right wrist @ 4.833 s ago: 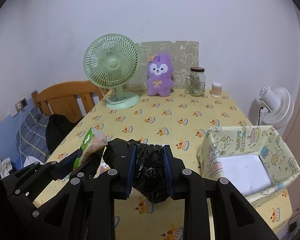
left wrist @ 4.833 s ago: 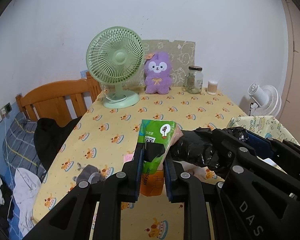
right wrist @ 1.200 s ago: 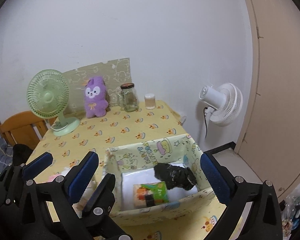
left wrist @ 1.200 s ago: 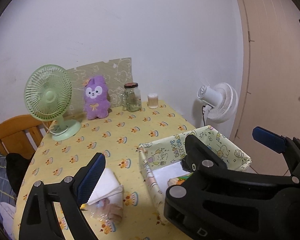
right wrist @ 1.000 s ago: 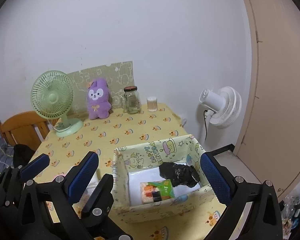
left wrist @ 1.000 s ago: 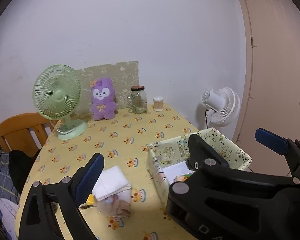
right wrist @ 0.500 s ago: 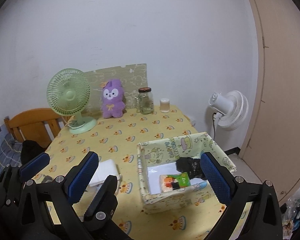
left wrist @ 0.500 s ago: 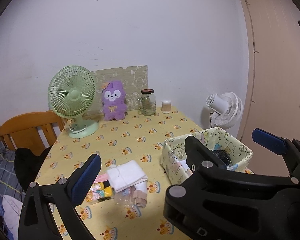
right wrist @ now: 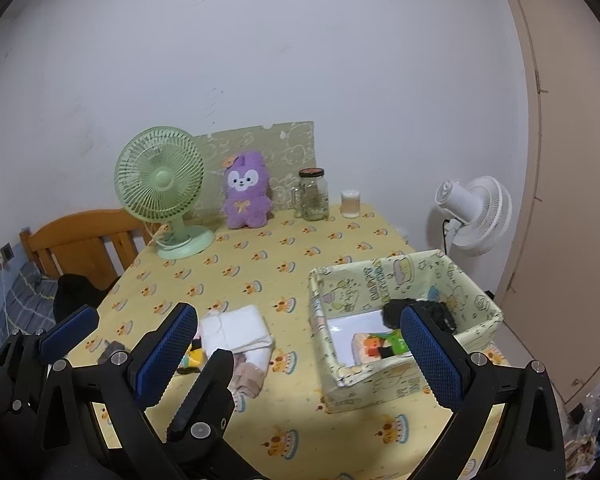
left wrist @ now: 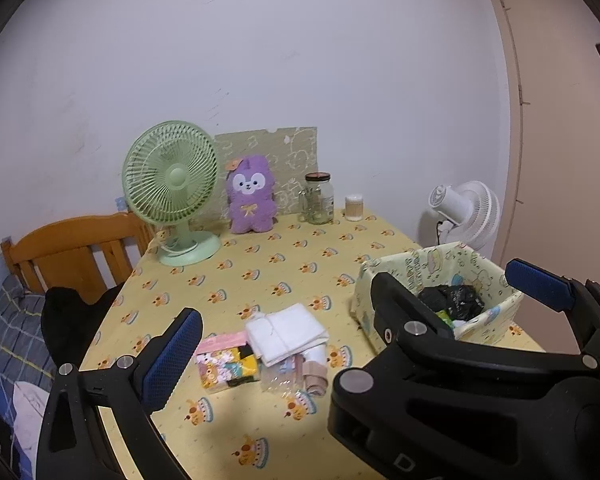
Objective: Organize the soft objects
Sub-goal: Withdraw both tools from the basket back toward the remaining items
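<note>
left gripper (left wrist: 348, 312): jaws spread wide, nothing between them, above the table's near edge.
right gripper (right wrist: 300, 344): jaws spread wide, empty, above the near edge, box seen between its fingers.
table (right wrist: 260, 276): yellow cloth with cake print.
green fan (left wrist: 172, 184): far left corner, upright.
plush (left wrist: 250, 196): purple, far edge, just right of the fan, against a card backdrop.
jar (left wrist: 318, 198): far edge, right of the plush; a small cup (left wrist: 354, 208) beside it.
pile (left wrist: 276, 344): near-centre of the table, left of the box; white folded cloth (left wrist: 286, 332) on top, patterned packet (left wrist: 226, 366) at its left, beige piece at the near side.
box (right wrist: 384, 276): near right corner; holds a black bag (right wrist: 420, 314) at its far right and a green-orange pack (right wrist: 380, 346) at its near side.
</note>
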### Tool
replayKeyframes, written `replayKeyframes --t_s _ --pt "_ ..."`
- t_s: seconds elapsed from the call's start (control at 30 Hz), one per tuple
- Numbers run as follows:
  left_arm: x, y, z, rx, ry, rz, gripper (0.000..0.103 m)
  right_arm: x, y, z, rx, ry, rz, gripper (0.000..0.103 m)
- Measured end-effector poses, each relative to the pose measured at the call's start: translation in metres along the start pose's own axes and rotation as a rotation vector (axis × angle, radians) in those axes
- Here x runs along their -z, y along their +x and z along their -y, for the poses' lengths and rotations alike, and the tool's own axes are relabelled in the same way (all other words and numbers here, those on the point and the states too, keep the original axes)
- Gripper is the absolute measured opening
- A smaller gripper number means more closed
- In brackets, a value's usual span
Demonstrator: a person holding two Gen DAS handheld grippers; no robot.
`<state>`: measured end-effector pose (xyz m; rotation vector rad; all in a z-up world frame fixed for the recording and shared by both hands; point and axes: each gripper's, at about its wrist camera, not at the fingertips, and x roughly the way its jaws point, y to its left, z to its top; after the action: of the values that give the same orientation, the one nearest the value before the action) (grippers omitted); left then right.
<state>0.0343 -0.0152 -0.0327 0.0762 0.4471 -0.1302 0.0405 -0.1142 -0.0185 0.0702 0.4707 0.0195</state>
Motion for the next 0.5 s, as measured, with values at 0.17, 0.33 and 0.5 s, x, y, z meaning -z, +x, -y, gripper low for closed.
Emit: replayKeyframes --t_s 0.17,0.33,0.5 --pt "0.015 0.007 -0.012 -0.013 -0.013 -0.035 0.103 0.013 0.011 -0.013 -0.018 -0.034 -0.015 0.103" --pt "0.027 0.015 -0.023 -0.040 -0.019 -0.055 0.103 0.025 0.023 -0.023 -0.049 -0.043 -0.030 0.102" --pt "0.039 0.024 -0.030 -0.048 -0.035 -0.075 0.102 0.035 0.036 -0.032 -0.072 -0.061 -0.050 0.101"
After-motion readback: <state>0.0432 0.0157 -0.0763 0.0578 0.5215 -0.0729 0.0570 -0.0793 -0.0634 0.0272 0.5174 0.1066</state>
